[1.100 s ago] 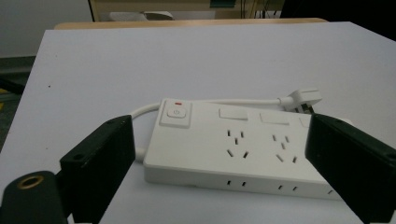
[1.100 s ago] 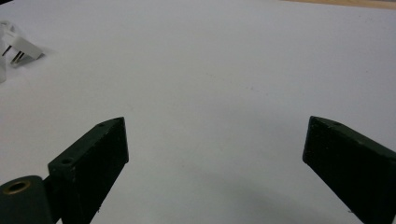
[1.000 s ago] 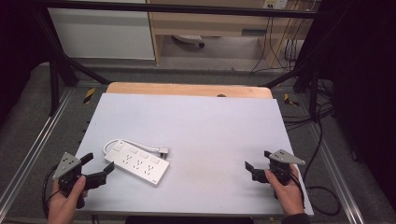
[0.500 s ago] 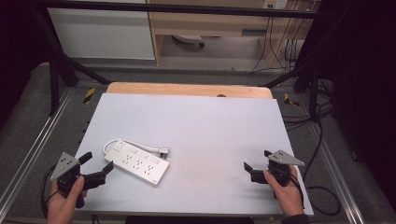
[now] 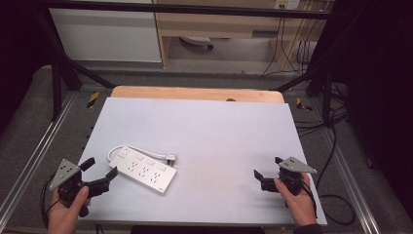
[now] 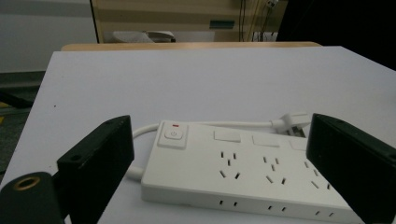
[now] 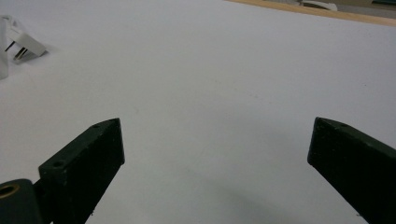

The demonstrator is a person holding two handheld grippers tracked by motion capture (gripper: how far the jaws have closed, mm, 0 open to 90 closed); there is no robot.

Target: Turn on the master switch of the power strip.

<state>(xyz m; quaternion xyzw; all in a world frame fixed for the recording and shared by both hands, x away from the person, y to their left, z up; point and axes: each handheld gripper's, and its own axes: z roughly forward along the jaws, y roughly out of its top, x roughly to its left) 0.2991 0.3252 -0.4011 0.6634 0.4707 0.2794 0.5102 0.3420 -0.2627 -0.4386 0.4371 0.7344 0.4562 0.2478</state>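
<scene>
both jaws stand apart, the left gripper (image 5: 100,171) near the power strip (image 5: 142,169), the right gripper (image 5: 267,171) over bare table (image 5: 204,122).

The left gripper (image 5: 100,174) is held low at the near left, jaws spread wide. The right gripper (image 5: 267,176) sits at the near right (jaws likewise apart), apparently angled inward. Each hand grips from behind.

power strip (image 5: 144,171) on table (image 5: 209,126), front-left | plug (image 5: 170,157) behind it
</scene>
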